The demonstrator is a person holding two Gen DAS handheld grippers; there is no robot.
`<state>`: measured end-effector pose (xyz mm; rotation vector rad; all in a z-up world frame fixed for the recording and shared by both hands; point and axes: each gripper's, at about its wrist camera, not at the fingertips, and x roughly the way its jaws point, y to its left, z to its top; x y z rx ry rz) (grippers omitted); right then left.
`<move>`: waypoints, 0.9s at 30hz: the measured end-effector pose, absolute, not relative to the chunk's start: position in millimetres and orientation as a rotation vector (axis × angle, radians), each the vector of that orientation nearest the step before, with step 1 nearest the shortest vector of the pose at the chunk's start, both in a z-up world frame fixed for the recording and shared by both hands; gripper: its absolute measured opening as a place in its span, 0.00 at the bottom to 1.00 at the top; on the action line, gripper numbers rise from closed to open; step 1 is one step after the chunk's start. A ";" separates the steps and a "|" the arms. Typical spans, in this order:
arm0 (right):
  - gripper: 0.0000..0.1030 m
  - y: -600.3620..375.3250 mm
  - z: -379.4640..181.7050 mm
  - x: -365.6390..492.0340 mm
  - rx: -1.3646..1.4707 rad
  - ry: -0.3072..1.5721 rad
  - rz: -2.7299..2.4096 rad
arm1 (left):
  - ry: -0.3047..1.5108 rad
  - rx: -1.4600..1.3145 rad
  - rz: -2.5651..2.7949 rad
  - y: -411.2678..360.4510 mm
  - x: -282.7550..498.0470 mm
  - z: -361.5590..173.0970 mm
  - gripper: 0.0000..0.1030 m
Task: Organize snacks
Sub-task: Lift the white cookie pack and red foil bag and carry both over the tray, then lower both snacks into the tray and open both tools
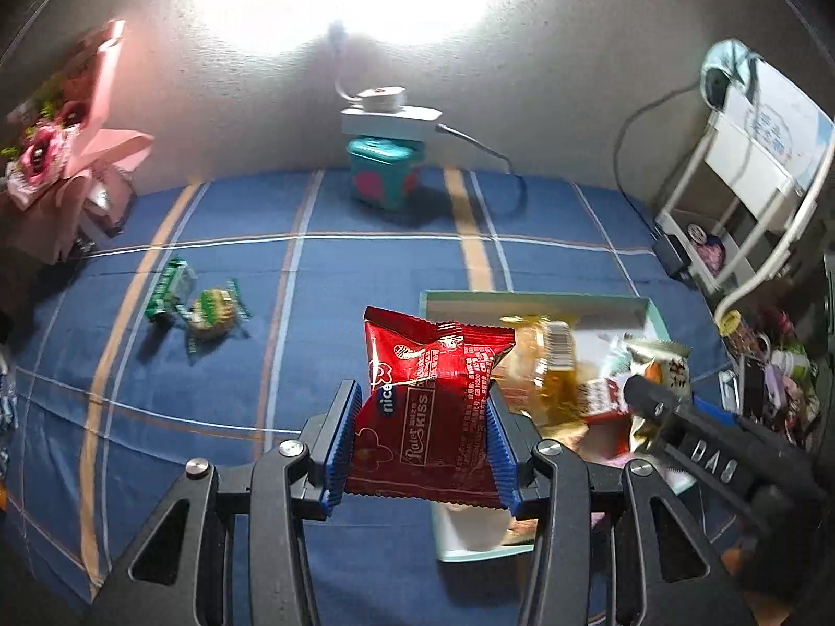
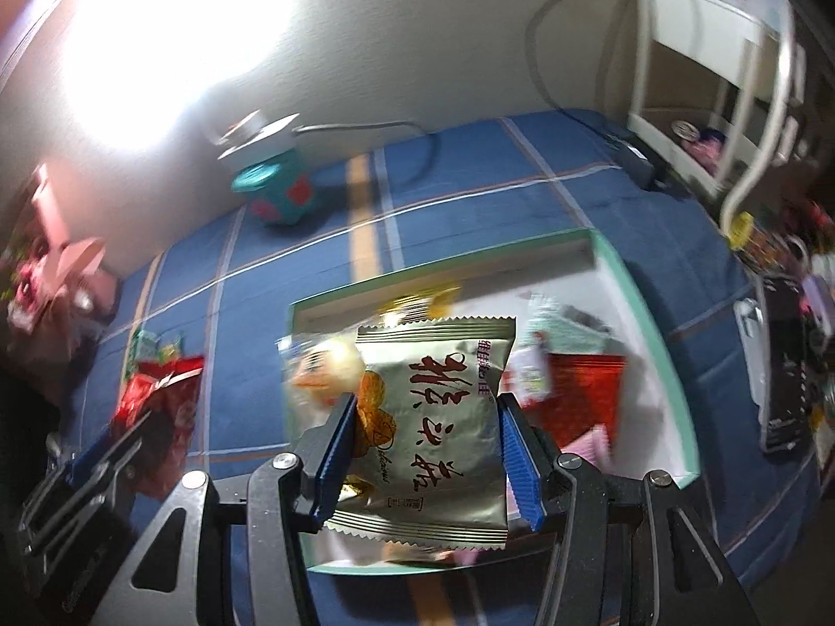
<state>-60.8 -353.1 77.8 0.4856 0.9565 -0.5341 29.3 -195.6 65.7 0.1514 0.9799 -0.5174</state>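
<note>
My left gripper (image 1: 424, 401) is shut on a red snack packet (image 1: 428, 396), held above the blue checked cloth at the left edge of a pale green box (image 1: 532, 298). My right gripper (image 2: 427, 407) is shut on a silver snack packet (image 2: 433, 417) with black characters, hanging over the same box (image 2: 652, 334). Several snacks lie in the box, among them a yellow packet (image 1: 558, 365) and a red one (image 2: 579, 386). Two green-wrapped snacks (image 1: 201, 302) lie on the cloth to the left. The right gripper (image 1: 678, 417) also shows at the right of the left wrist view.
A teal tin (image 1: 383, 172) with a white power strip on top stands against the back wall. Pink wrapped flowers (image 1: 62, 156) sit at the far left. A white rack (image 1: 746, 198) and cluttered small items (image 1: 772, 365) line the right side. A cable (image 1: 496, 156) trails across the cloth.
</note>
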 end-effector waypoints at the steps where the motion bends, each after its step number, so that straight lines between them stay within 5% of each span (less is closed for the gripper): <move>1: 0.54 -359.2 77.9 -64.5 0.496 0.953 -0.548 | 0.982 0.160 -0.530 -201.2 26.8 64.2 0.46; 27: 0.54 -412.9 44.5 -80.0 0.609 0.981 -0.620 | 1.036 0.265 -0.598 -262.6 9.1 25.9 0.46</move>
